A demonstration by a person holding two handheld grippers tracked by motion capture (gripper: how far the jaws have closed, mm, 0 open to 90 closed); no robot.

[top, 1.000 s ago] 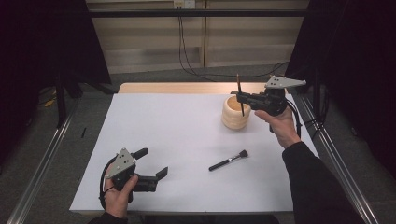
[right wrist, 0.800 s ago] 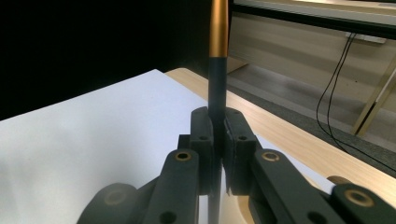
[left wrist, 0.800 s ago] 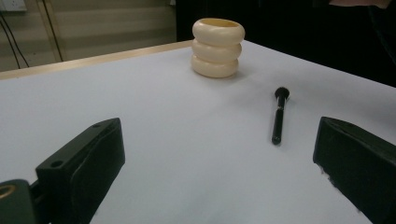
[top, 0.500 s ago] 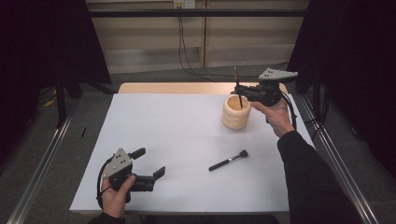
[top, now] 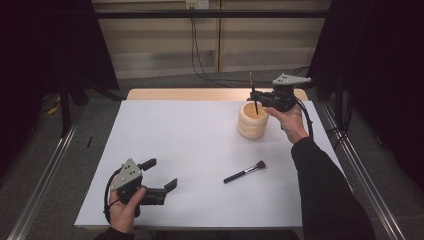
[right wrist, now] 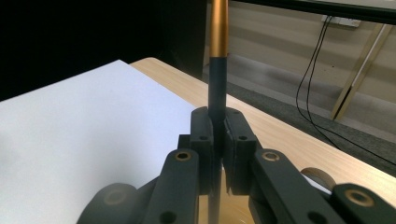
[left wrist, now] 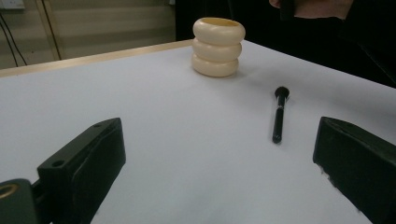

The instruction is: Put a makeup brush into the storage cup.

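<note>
**Lowering the gripped brush into the ribbed holder**

Nearest, at the front left of the white table [top: 190, 150]: left gripper [top: 159, 176] resting low in the hand, jaws spread wide, nothing between them. Best kept parked there, clear of the work. Mid-table: second makeup brush [top: 245, 172] lying flat, bristles toward the holder, well apart from both grippers. Farther back: cream ribbed brush holder [top: 252, 121], upright. Right gripper [top: 255, 98] just above its mouth, jaws clamped tight on a slim black-and-gold brush [right wrist: 217, 70] held upright, lower end inside the rim. Advisable: straight down, slowly, off the wall, release only once seated, to avoid tipping.
</note>
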